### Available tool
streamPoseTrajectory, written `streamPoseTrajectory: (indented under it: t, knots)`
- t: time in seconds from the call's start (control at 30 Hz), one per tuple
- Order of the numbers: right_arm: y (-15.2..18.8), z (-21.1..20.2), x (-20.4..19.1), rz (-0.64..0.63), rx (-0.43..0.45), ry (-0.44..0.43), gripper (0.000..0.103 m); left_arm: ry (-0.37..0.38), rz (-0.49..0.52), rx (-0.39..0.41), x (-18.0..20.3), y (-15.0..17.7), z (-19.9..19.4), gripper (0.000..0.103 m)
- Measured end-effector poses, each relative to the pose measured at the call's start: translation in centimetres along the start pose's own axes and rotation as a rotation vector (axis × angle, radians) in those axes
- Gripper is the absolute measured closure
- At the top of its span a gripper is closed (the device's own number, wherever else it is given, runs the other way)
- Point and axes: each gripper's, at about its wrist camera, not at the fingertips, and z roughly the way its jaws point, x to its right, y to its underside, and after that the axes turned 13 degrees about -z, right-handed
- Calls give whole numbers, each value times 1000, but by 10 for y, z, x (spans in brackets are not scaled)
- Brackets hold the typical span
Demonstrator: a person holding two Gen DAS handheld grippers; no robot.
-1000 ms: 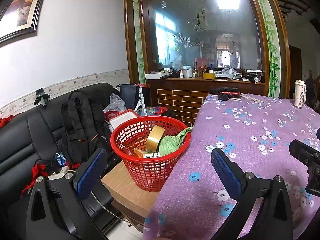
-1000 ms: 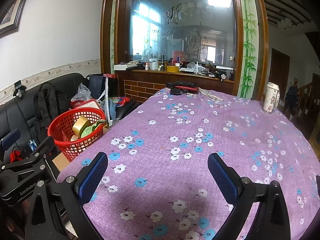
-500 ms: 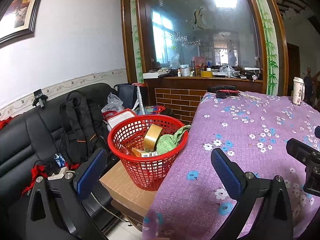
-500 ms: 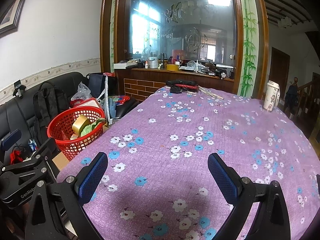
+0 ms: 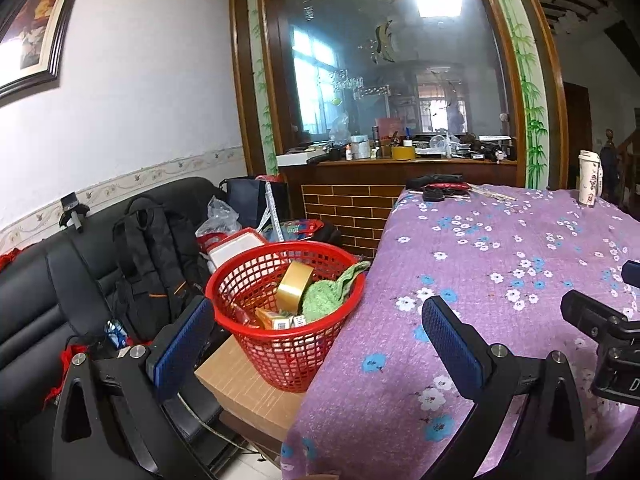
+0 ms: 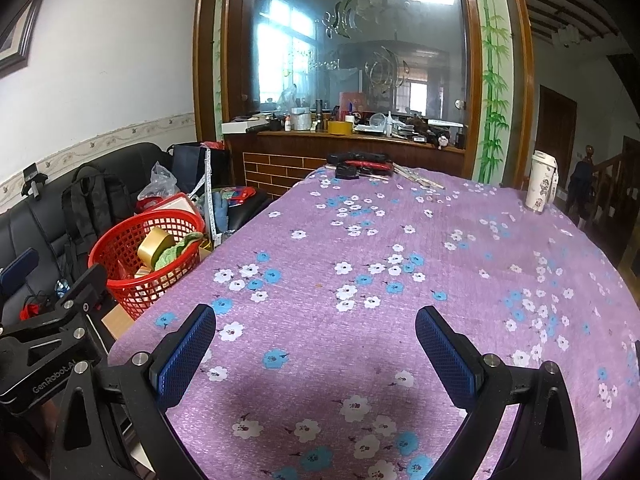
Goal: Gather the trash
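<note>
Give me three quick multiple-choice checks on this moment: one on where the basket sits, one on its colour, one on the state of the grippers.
1. Where does the basket stand?
A. on the tablecloth
B. on a box beside the table
C. on the sofa seat

2. What colour is the basket?
A. red
B. blue
C. white

3. How are the two grippers?
A. both shut on trash
B. left open, right holding the tape
C. both open and empty

Answers:
1 B: it rests on the box, just off the edge of the tablecloth.
2 A: its mesh wall is red in both views.
3 C: the left gripper and right gripper show their jaws spread wide with nothing between; the tape lies in the basket.
</note>
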Motion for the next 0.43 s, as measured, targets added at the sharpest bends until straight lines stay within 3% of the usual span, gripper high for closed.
streamPoseTrajectory:
  t: [0.13,0.43]
  knots:
    - [1,5,24,28,-14,37,2,16,39,-12,19,-10,9,0]
    - [16,19,152,208,-152,210,0,270,86,-212,127,-36,55,0]
